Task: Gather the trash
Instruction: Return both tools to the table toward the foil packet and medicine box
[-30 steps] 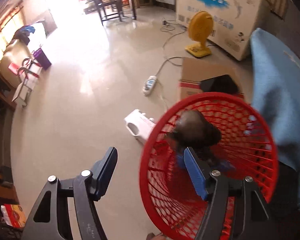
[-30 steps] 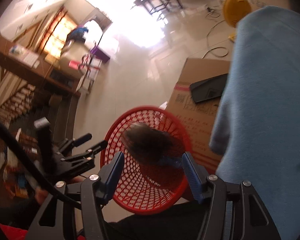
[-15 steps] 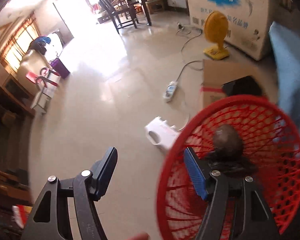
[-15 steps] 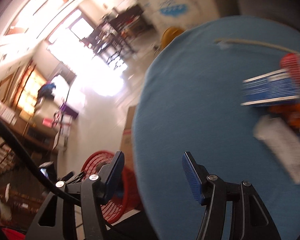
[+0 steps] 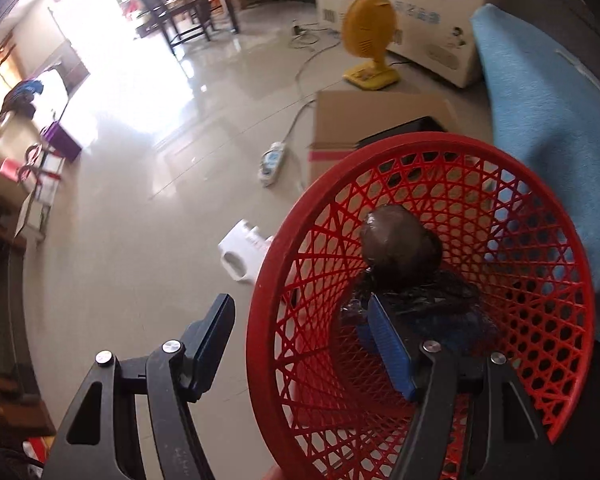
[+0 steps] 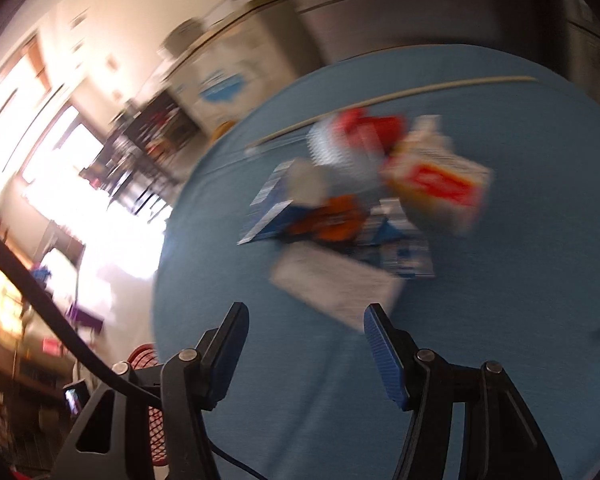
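1. The trash pile (image 6: 356, 200), cartons and wrappers, lies blurred mid-desk (image 6: 500, 340); it looks light and crushable, best pinched by a carton edge.
2. The right gripper (image 6: 304, 344) hovers near it, fingers spread, empty.
3. The left gripper (image 5: 300, 344) straddles the red basket (image 5: 284, 256) rim, fingers spread apart; a dark bag (image 5: 400, 240) sits inside.

Nothing legible in either view. On the large white carton (image 5: 404, 12) at the top of the left wrist frame: a blue brushstroke graphic, a row of blue characters beneath it and a barcode near the lower left corner, all too small and distorted to read. On the white container (image 5: 242, 258) lying on the floor at frame centre: faint red marks, unreadable. In the right wrist frame, upper right of centre: a red label panel on a white box (image 6: 440, 184) and printed blue-and-white packaging (image 6: 396, 248) on the blue tabletop (image 6: 500, 320), lettering lost to motion blur.
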